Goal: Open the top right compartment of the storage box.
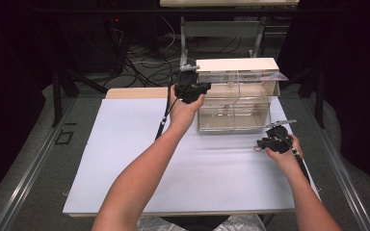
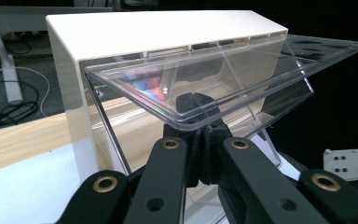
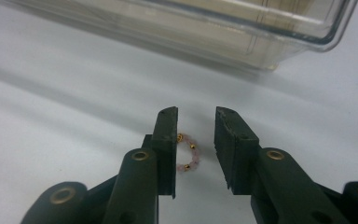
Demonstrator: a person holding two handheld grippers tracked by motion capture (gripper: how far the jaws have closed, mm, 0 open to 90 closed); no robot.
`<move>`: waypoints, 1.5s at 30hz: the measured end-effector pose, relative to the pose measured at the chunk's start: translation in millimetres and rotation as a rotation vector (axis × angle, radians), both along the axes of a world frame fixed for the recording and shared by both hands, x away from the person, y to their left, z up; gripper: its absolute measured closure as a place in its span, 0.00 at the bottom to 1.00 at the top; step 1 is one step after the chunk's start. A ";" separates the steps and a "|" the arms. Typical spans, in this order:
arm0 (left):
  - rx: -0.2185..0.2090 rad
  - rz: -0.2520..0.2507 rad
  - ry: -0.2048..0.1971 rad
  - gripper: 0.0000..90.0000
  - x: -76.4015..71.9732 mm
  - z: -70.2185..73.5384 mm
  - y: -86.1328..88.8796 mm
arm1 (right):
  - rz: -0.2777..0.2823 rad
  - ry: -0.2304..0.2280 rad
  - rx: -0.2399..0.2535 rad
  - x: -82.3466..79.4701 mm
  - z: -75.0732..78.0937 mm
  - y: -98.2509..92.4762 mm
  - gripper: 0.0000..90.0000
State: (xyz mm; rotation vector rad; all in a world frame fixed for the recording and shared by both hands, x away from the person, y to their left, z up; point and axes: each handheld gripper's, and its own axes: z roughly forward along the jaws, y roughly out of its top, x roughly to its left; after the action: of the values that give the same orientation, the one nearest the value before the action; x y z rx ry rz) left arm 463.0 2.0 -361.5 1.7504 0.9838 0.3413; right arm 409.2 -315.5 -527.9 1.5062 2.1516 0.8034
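The little bead ring, pink with gold beads, lies flat on the white table, just in front of the clear box. The right claw hangs low over the ring. Its two black jaws stand apart, one on each side of the ring, and the gap is not squeezed yet. The left claw is up at the box. It is clenched tight on the front edge of the clear lid and holds it lifted.
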 end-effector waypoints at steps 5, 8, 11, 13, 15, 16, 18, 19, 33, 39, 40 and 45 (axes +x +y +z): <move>-0.001 0.001 0.000 1.00 0.3 0.2 -0.1 | -0.030 0.035 0.000 1.9 -3.5 1.7 0.81; -0.004 0.002 -0.003 1.00 0.5 0.1 -0.4 | -0.065 0.045 0.005 3.1 -4.5 1.6 0.83; -0.004 0.003 -0.003 1.00 0.6 -0.1 -0.6 | -0.072 0.064 0.008 3.9 -4.8 0.2 0.83; -0.005 0.003 -0.003 1.00 0.6 -0.2 -0.7 | -0.081 0.076 0.006 4.4 -4.9 -0.6 0.83; -0.005 0.003 -0.003 1.00 0.7 -0.2 -0.6 | -0.094 0.074 0.026 5.1 -7.4 0.7 0.83; -0.005 0.003 -0.001 1.00 0.7 -0.1 -0.6 | -0.089 0.078 0.023 5.4 -7.3 0.0 0.83; -0.005 0.004 -0.001 1.00 0.6 0.0 -0.6 | -0.089 0.097 0.009 5.6 -7.0 -0.6 0.83; -0.008 0.006 0.000 1.00 0.5 -0.2 -1.0 | -0.087 0.089 0.004 6.1 -8.2 -0.9 0.83; -0.013 0.008 0.003 1.00 0.6 -0.2 -1.2 | -0.086 0.118 -0.011 7.7 -12.2 1.8 0.88; -0.012 0.008 0.001 1.00 0.6 -0.2 -1.3 | -0.080 0.149 -0.045 6.4 -9.2 3.5 0.93; -0.012 0.009 0.001 1.00 0.6 -0.3 -1.3 | -0.078 0.145 -0.044 6.4 -9.6 3.8 0.94; -0.014 0.009 0.001 1.00 0.7 -0.2 -1.3 | -0.090 0.125 -0.011 6.3 -12.3 6.1 0.96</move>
State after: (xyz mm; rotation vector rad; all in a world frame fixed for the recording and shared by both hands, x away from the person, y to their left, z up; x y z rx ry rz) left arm 463.8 0.7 -361.7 1.7342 0.9927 0.3386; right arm 415.5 -309.4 -540.2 1.6751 2.1549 0.6828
